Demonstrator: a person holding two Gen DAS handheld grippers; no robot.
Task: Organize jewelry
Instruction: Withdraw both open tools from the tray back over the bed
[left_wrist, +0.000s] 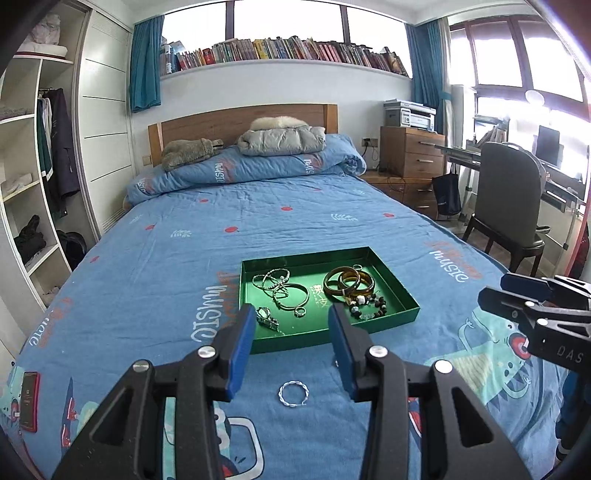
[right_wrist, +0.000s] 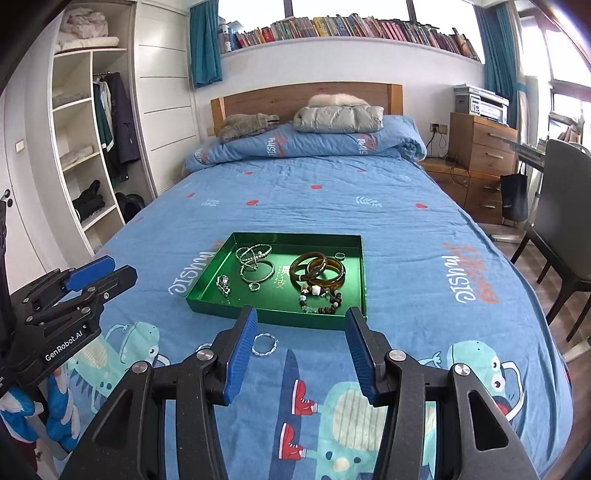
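The left tongs (left_wrist: 291, 317) are seen held apart above the bed, with nothing between the blue pads (left_wrist: 242, 347); the right tongs (right_wrist: 301, 321) are likewise spread, and nothing is gripped by them. No earlier picture is given, so only this stance is told. Both pairs are pointed slightly downward at the blue bedspread (left_wrist: 369, 221), side by side and well apart from each other.

Just beyond the tips, a twisted white-and-blue bangle (left_wrist: 293, 394) is found lying flat on the bedspread, outside the green tray (left_wrist: 391, 280) and near its front edge. In the right view that bangle (right_wrist: 264, 344) is seen just beside the left pad of the right tongs, and a second small ring (right_wrist: 204, 347) is partly hidden behind that finger.

The tray is set squarely on the bed, its low walls upright. Inside it, silver chains and bangles (left_wrist: 280, 286) are gathered at the left, a small ring (left_wrist: 300, 312) near the middle, brown bangles (left_wrist: 347, 282) stacked at the right, and a beaded bracelet (left_wrist: 365, 304) by the front right corner.

Open bedspread is left all round the tray, up to the folded quilt (left_wrist: 258, 166). A red phone (left_wrist: 28, 400) is lying near the bed's left edge; a chair (left_wrist: 513, 206) is standing off its right edge
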